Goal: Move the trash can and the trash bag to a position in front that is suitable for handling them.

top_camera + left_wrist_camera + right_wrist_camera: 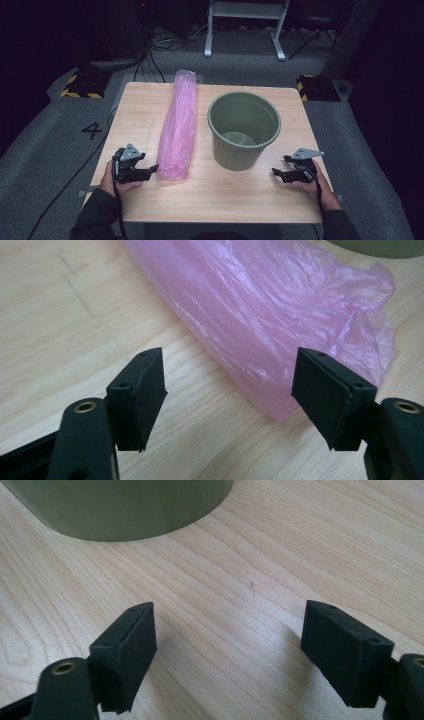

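A long pink plastic bag [177,125] lies lengthwise on the wooden table [225,200], left of an upright green ribbed bin [244,130]. My left gripper [150,170] rests at the table's front left and points at the bag's near end. In the left gripper view its jaws [230,372] stand wide apart, with the crumpled end of the bag [280,315] just ahead of them and not pressed. At the front right, my right gripper [279,165] is open and points toward the bin. The right gripper view has its jaws [227,620] over bare wood, the bin's base [115,505] farther ahead.
The bin holds a pale object at its bottom. Grey carpet surrounds the table, with a painted number 4 [92,131] at the left. Yellow-black striped blocks [80,85] [317,87] sit at the far corners. A white stand [245,25] and cables lie behind.
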